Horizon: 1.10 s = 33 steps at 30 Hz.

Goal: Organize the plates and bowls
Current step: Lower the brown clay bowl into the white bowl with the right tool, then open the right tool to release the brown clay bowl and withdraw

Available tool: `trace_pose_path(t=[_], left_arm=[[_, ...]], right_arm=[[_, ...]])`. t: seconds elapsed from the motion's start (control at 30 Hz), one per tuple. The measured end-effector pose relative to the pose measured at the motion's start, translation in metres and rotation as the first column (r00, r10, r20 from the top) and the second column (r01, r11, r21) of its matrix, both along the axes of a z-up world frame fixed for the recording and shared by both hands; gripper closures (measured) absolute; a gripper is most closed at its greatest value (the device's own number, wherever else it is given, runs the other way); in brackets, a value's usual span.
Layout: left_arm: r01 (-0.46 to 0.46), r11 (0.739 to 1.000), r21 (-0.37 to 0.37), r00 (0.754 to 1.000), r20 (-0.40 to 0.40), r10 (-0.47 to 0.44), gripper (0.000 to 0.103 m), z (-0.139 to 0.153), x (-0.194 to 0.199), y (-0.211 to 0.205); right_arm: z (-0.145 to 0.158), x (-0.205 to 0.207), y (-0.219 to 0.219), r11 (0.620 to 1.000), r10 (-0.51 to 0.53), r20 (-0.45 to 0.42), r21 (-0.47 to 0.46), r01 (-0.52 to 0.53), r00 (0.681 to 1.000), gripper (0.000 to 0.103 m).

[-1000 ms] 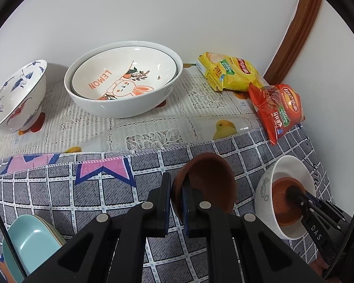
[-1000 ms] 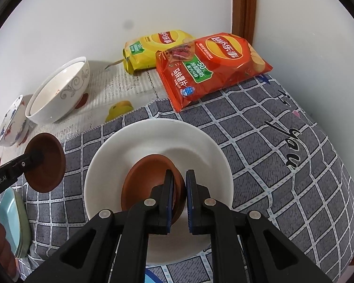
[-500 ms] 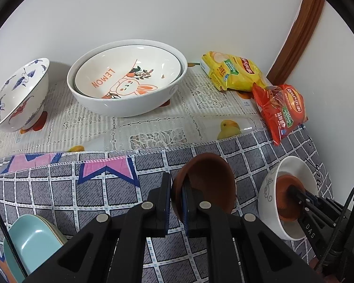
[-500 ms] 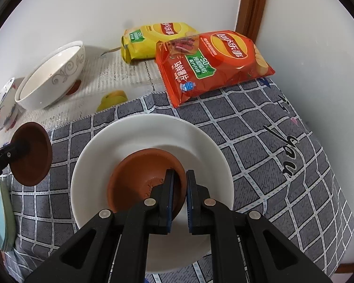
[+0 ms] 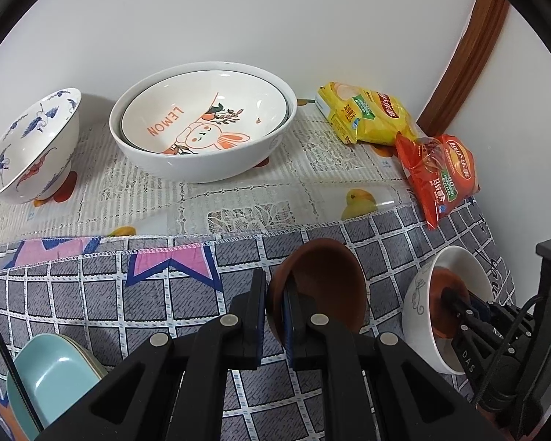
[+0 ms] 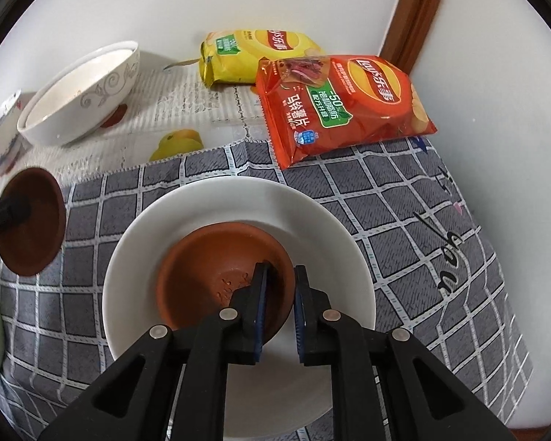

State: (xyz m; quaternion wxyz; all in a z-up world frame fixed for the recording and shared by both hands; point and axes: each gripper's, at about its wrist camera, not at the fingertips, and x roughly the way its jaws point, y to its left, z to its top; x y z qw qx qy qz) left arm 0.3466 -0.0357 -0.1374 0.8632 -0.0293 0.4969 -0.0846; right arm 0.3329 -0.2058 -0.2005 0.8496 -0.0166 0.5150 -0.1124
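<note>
My left gripper (image 5: 274,290) is shut on the rim of a small brown bowl (image 5: 327,286) and holds it tilted above the grey checked cloth; this bowl also shows in the right wrist view (image 6: 31,220). My right gripper (image 6: 280,279) is open a little, its jaws on either side of the rim of a second brown bowl (image 6: 216,279) that rests inside a white bowl (image 6: 158,242). The white bowl also shows in the left wrist view (image 5: 418,294). A large white bowl with a rabbit plate inside (image 5: 202,125) stands at the back.
A blue-patterned bowl (image 5: 25,143) stands at the back left. Teal plates (image 5: 51,378) lie at the front left. A yellow chip bag (image 6: 253,55) and a red chip bag (image 6: 341,103) lie by the back right wall. A wooden door frame (image 6: 415,11) rises behind them.
My right gripper has opened slightly and let go of the brown bowl, which now sits lower in the white bowl. My left gripper still holds its brown bowl, hardly moved.
</note>
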Motion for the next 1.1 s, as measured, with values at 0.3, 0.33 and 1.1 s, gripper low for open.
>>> trace_pose_path(t=[0.3, 0.33, 1.1], left_arm=[[-0.003, 1.0, -0.003, 1.0, 0.004, 0.003, 0.094, 0.004, -0.001, 0.001], [-0.003, 1.0, -0.003, 1.0, 0.005, 0.003, 0.094, 0.004, -0.002, 0.001], [0.023, 0.999, 0.024, 0.997, 0.073, -0.025, 0.094, 0.029, -0.018, -0.012]], right_arm=[[-0.003, 0.002, 0.002, 0.997, 0.05, -0.025, -0.055, -0.051, 0.998, 0.085], [-0.004, 0.002, 0.003, 0.996, 0.058, -0.03, -0.063, -0.06, 0.998, 0.085], [0.016, -0.021, -0.002, 0.996, 0.088, 0.02, 0.017, -0.088, 0.996, 0.08]])
